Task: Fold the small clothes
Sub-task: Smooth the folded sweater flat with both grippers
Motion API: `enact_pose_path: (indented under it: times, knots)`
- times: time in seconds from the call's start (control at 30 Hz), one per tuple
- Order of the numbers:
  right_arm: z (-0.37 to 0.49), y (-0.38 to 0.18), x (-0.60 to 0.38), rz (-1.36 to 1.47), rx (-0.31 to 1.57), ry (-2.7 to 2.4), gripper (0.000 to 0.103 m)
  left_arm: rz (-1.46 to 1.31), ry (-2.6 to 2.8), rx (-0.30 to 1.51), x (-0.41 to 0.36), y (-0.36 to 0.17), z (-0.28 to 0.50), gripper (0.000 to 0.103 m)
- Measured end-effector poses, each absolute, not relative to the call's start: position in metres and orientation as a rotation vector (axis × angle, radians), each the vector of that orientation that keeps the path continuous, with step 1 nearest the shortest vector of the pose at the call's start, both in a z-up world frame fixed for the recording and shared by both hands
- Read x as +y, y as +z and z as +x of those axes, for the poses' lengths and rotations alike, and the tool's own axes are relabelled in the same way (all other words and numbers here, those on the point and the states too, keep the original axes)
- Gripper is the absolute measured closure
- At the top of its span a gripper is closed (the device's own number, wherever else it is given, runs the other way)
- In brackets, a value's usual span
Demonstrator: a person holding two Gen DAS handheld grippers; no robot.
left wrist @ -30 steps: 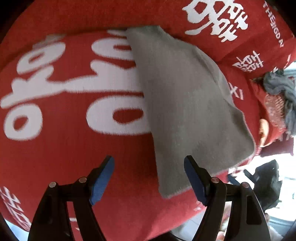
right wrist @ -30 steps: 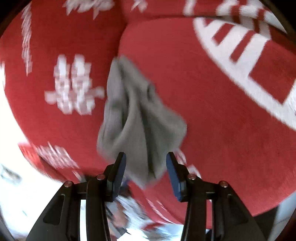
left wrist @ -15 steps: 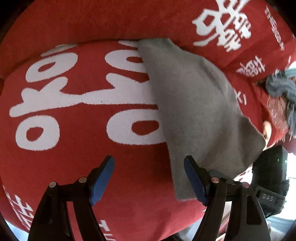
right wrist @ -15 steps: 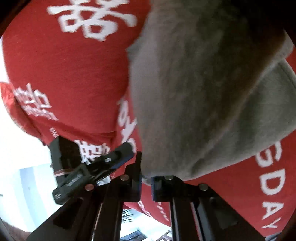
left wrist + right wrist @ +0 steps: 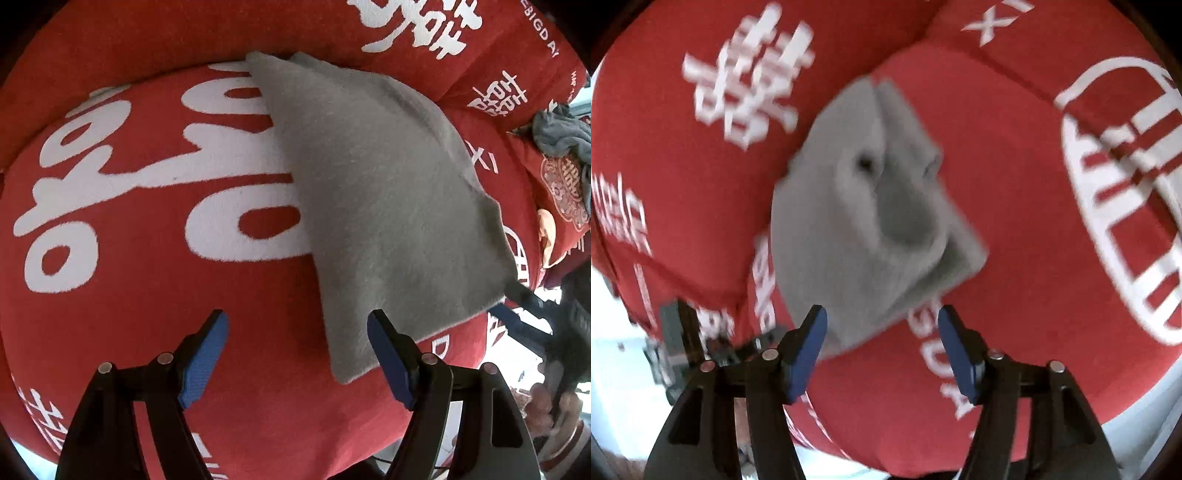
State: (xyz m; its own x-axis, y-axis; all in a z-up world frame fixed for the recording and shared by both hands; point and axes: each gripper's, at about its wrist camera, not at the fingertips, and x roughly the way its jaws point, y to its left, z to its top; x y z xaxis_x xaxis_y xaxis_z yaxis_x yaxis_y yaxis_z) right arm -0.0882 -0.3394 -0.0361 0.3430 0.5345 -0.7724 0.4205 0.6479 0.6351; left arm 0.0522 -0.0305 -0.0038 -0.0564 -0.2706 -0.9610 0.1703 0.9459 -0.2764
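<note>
The grey cloth [image 5: 384, 206], folded in 2, has just been released near the front edge of the red cushion [image 5: 155, 302]. The right gripper [image 5: 882, 332] is opening, empty; the left gripper [image 5: 297, 343] is held wide, empty. This fold is judged complete.

A red cushion [image 5: 147, 295] printed with white characters bears a folded grey cloth [image 5: 376, 192], lying flat.
</note>
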Motion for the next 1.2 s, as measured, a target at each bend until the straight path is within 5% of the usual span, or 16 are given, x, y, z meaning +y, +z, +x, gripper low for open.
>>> enact_pose_path:
  times: [0.1, 0.4, 0.47, 0.63, 0.87, 0.9, 0.93, 1.1, 1.2]
  knots:
    - [-0.066, -0.042, -0.344, 0.946, 1.293, 0.092, 0.091, -0.055, -0.369, 1.556, -0.041, 0.000, 0.054, 0.025]
    - [-0.071, -0.060, -0.344, 0.762, 1.388, 0.007, 0.092, 0.016, -0.339, 1.582, -0.047, -0.014, 0.044, 0.025]
    - [-0.073, -0.047, -0.349, 0.805, 1.346, 0.031, 0.088, 0.012, -0.308, 1.535, -0.039, 0.000, 0.052, 0.025]
    - [-0.047, -0.006, -0.374, 0.808, 1.198, 0.061, 0.060, -0.032, -0.237, 1.447, -0.018, 0.016, 0.091, 0.025]
    - [0.043, -0.047, -0.358, 0.801, 1.284, 0.151, 0.060, -0.081, -0.201, 1.433, -0.036, -0.008, 0.139, 0.025]
    - [0.048, -0.056, -0.355, 0.810, 1.324, 0.185, 0.071, -0.082, -0.199, 1.435, -0.038, -0.009, 0.141, 0.025]
    - [0.050, -0.060, -0.350, 0.800, 1.356, 0.217, 0.095, -0.086, -0.191, 1.446, -0.038, -0.011, 0.142, 0.025]
    - [0.048, -0.031, -0.340, 0.573, 1.330, 0.213, 0.096, -0.094, -0.231, 1.451, -0.048, -0.009, 0.141, 0.022]
    - [0.045, -0.060, -0.340, 0.502, 1.412, 0.163, 0.096, -0.045, -0.234, 1.440, -0.060, -0.014, 0.136, 0.015]
